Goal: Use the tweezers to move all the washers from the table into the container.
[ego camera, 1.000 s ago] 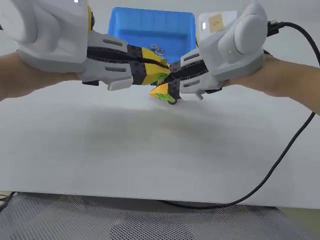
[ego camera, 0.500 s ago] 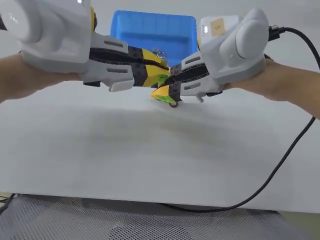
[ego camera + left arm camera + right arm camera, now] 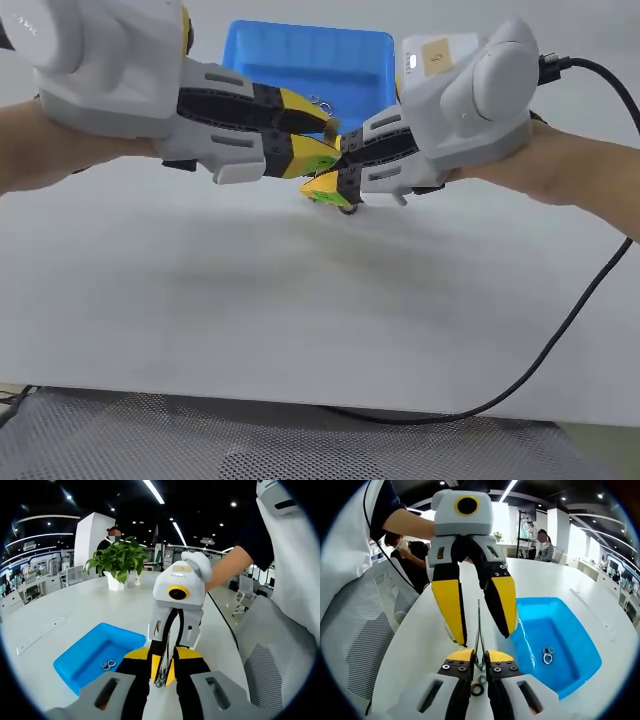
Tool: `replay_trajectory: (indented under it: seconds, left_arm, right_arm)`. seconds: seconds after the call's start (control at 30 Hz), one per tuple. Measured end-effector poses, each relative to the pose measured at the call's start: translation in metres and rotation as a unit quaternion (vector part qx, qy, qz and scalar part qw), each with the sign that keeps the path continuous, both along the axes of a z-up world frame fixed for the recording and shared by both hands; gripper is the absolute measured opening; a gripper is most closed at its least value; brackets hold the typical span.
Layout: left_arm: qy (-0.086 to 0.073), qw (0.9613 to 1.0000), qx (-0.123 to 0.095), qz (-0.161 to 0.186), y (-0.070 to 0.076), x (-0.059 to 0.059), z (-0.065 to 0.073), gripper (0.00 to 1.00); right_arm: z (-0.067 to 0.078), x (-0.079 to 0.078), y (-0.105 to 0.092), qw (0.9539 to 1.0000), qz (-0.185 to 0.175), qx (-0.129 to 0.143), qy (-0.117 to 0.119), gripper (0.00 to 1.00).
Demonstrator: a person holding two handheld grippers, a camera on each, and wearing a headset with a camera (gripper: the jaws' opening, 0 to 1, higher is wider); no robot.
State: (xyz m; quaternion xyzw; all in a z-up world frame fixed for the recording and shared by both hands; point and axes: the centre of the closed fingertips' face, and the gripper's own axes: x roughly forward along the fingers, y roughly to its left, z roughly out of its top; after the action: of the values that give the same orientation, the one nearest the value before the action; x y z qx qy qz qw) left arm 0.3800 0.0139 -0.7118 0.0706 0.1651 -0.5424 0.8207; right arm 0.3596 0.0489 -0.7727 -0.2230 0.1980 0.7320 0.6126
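Pinches thin steel tweezers in the tight right gripper; spreads the left gripper wide, near rectangular blue plastic container.

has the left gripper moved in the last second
Yes. The left gripper has opened a little, its upper jaw rising against the blue container.

One tan sticker sits on top of the white housing of the right gripper, just right of the blue container in the head view. It carries a single dark handwritten character, too blurred to read with certainty. In the left gripper view the same sticker appears up and right of the container, and its mark is illegible there too.
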Motion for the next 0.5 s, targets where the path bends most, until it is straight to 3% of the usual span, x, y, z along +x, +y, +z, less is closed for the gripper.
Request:
replay_trajectory:
  seconds: [0.5]
  left_arm:
    - [0.007,0.9998,0.018,0.004,0.011,-0.012,0.0,0.24]
  right_arm:
    - [0.009,0.004,0.0,0.9999,-0.001,-0.007,-0.011,0.1]
